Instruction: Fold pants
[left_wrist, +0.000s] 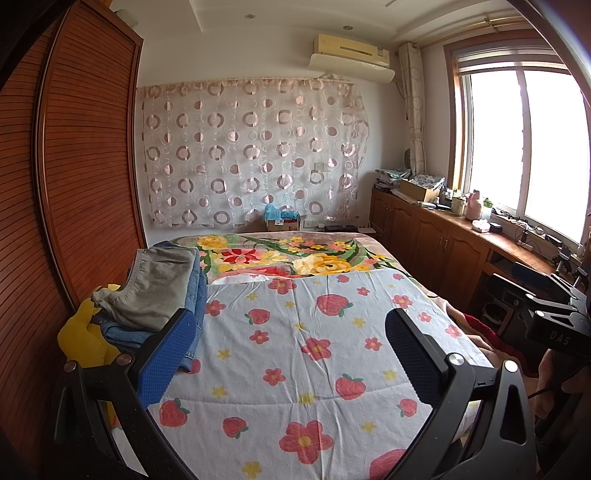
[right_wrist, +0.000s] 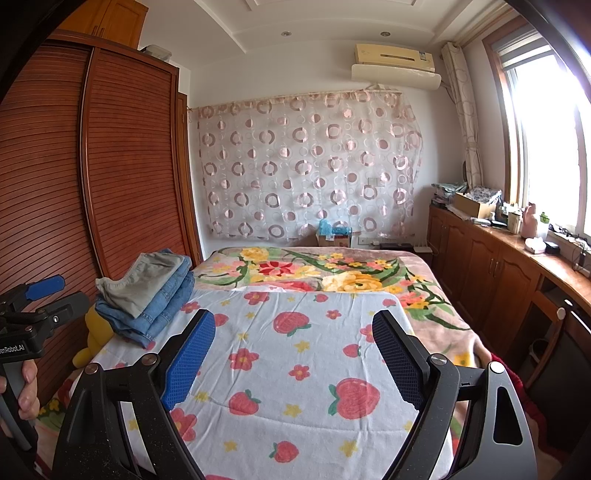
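- Bedroom setting: a bed (right_wrist: 424, 306) with a floral blanket, overlaid by a white strawberry-print sheet (right_wrist: 295, 354) that serves as the working surface; a slatted wooden wardrobe (right_wrist: 122, 177) runs along the bed's left edge.
- Task item: a stack of pants (right_wrist: 147, 299) lies at the left edge of the bed, beside the wardrobe, resting partly on the sheet's far-left corner.
- Count, as far as can be told: one grey-green pair (left_wrist: 155, 288) on top and folded denim (left_wrist: 195, 295) beneath; the denim shows several layers, and whether these are two pairs or three cannot be told.
- A yellow soft toy (left_wrist: 85, 339) sits against the stack's near side, between the bed and the wardrobe.
- Left gripper (left_wrist: 291, 354): jaws spread wide, grasping nothing; its left blue pad overlaps the near corner of the stack in the left wrist view, though contact cannot be confirmed.
- Right gripper (right_wrist: 291, 358): jaws likewise spread and empty, hovering over the middle of the sheet.
- Deciding relation: the stack lies forward and to the left of both grippers, its long axis running from near edge toward the head of the bed; the left gripper is judged much the nearer.
- Centre of the sheet carries no garment, so the next move likely begins with a pair drawn from the stack.
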